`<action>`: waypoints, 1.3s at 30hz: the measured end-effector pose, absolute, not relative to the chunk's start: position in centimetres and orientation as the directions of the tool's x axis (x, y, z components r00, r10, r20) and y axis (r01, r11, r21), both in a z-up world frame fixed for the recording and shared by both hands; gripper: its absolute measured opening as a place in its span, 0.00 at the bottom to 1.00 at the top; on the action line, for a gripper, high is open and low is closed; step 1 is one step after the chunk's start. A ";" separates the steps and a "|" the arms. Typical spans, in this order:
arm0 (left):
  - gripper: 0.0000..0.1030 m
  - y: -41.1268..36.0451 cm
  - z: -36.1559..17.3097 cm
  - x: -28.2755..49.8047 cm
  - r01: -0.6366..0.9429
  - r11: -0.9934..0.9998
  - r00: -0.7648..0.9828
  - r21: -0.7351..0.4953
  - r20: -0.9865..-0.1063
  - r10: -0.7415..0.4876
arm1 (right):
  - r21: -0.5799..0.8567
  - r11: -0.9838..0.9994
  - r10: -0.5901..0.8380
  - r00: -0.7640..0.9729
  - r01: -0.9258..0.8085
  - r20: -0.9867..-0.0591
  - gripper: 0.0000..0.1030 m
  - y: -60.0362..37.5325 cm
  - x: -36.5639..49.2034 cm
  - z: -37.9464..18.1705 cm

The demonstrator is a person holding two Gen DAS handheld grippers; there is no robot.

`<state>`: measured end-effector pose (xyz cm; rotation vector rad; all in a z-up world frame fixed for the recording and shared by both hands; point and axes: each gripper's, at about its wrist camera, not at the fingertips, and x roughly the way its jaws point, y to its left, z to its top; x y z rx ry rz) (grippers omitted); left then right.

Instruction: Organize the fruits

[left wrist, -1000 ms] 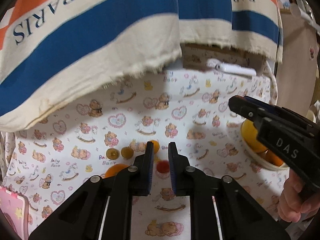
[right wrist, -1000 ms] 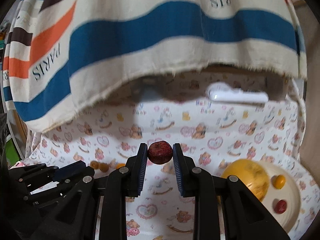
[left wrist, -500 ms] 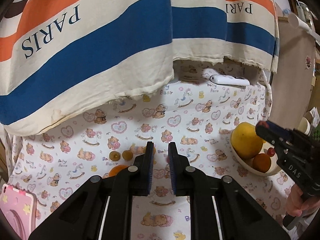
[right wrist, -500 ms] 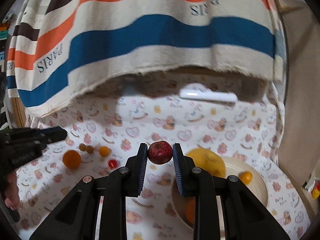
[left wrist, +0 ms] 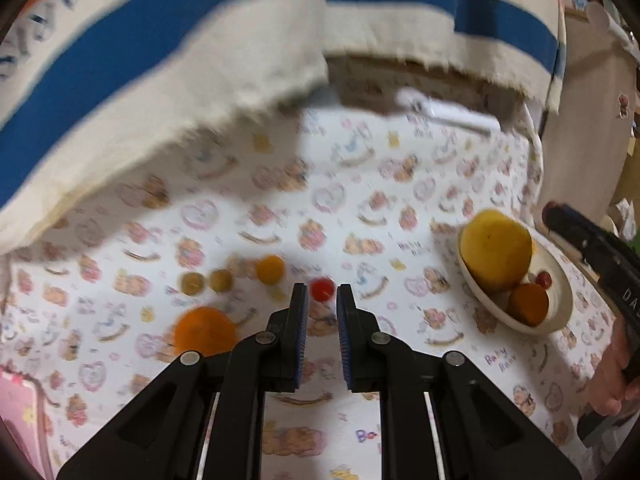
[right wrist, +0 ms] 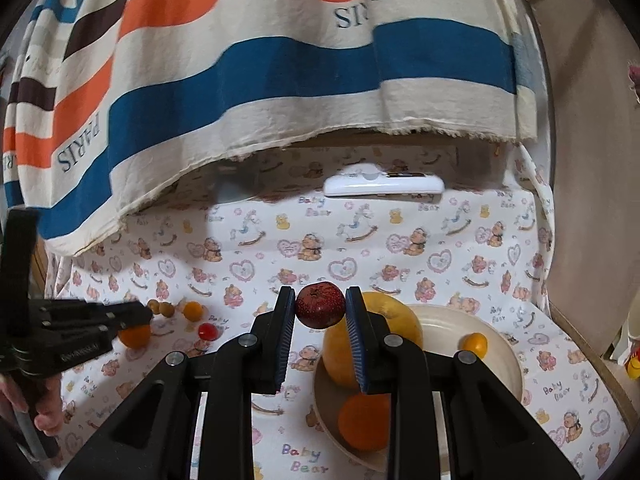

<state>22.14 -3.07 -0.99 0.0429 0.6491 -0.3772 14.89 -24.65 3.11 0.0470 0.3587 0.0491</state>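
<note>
My right gripper (right wrist: 320, 304) is shut on a dark red fruit (right wrist: 320, 305), held above the left side of a cream bowl (right wrist: 440, 322). Inside the bowl lie a large yellow fruit (right wrist: 336, 354), an orange (right wrist: 364, 420) and a small orange fruit (right wrist: 474, 345). My left gripper (left wrist: 322, 300) is shut with nothing in it, and a small red fruit (left wrist: 322, 289) lies on the cloth just beyond its tips. Loose on the cloth to the left are an orange (left wrist: 205, 332), a small orange fruit (left wrist: 270, 269) and two brownish fruits (left wrist: 221, 280). The left wrist view is blurred.
A striped "PARIS" towel (right wrist: 248, 72) hangs low over the back of the teddy-bear cloth (right wrist: 400, 248). A white flat device (right wrist: 384, 186) lies under its edge. A pink object (left wrist: 16, 412) sits at the near left corner. A brown panel (right wrist: 592, 160) bounds the right side.
My right gripper carried the dark red fruit rightward until it hangs over the bowl. The left gripper drew back, then tipped down toward the loose fruits, still shut.
</note>
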 end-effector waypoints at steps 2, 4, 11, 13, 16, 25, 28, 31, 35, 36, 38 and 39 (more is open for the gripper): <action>0.25 -3.7 -1.6 22.8 0.341 0.939 0.726 -0.055 -0.618 -0.300 | 0.057 0.998 0.038 0.934 -0.019 -0.355 0.26 -25.2 15.1 2.9; 0.40 -4.3 -2.2 23.6 0.333 0.942 0.713 -0.039 -0.643 -0.279 | 0.046 0.999 0.019 0.934 -0.002 -0.357 0.26 -25.5 15.3 2.8; 0.51 -5.4 -4.0 26.3 0.301 0.952 0.647 -0.057 -0.721 -0.248 | 0.025 0.999 -0.030 0.937 0.041 -0.347 0.26 -26.1 15.4 3.0; 0.51 -5.5 -4.2 27.1 0.290 0.954 0.619 -0.081 -0.744 -0.252 | -0.001 0.997 -0.074 0.936 0.078 -0.343 0.26 -26.2 15.5 3.1; 0.51 -5.6 -4.4 28.3 0.258 0.960 0.599 -0.103 -0.763 -0.243 | -0.054 0.988 -0.154 0.929 0.145 -0.337 0.26 -26.3 15.7 3.0; 0.50 -6.5 -5.5 30.5 0.225 0.968 0.574 -0.112 -0.788 -0.224 | -0.098 0.967 -0.254 0.887 0.234 -0.386 0.26 -27.4 17.0 2.1; 0.44 -6.6 -6.1 30.9 0.219 0.970 0.575 -0.104 -0.789 -0.215 | -0.117 0.958 -0.286 0.883 0.261 -0.373 0.26 -27.4 16.9 2.1; 0.25 -6.7 -6.1 30.8 0.231 0.969 0.577 -0.090 -0.789 -0.211 | -0.139 0.950 -0.312 0.884 0.280 -0.347 0.26 -27.2 16.6 2.2; 0.21 -6.6 -5.8 30.3 0.238 0.967 0.588 -0.086 -0.780 -0.214 | -0.152 0.949 -0.311 0.891 0.275 -0.330 0.26 -26.7 16.3 2.3; 0.21 -6.7 -5.6 29.9 0.239 0.968 0.601 -0.079 -0.771 -0.211 | -0.155 0.949 -0.313 0.892 0.276 -0.325 0.26 -26.6 16.3 2.4; 0.21 -6.8 -4.9 28.8 0.245 0.967 0.624 -0.071 -0.752 -0.213 | -0.149 0.949 -0.311 0.897 0.277 -0.315 0.26 -26.7 15.9 2.8; 0.21 -6.9 -4.4 28.3 0.250 0.966 0.632 -0.071 -0.744 -0.218 | -0.136 0.953 -0.301 0.899 0.271 -0.318 0.26 -26.8 15.8 3.0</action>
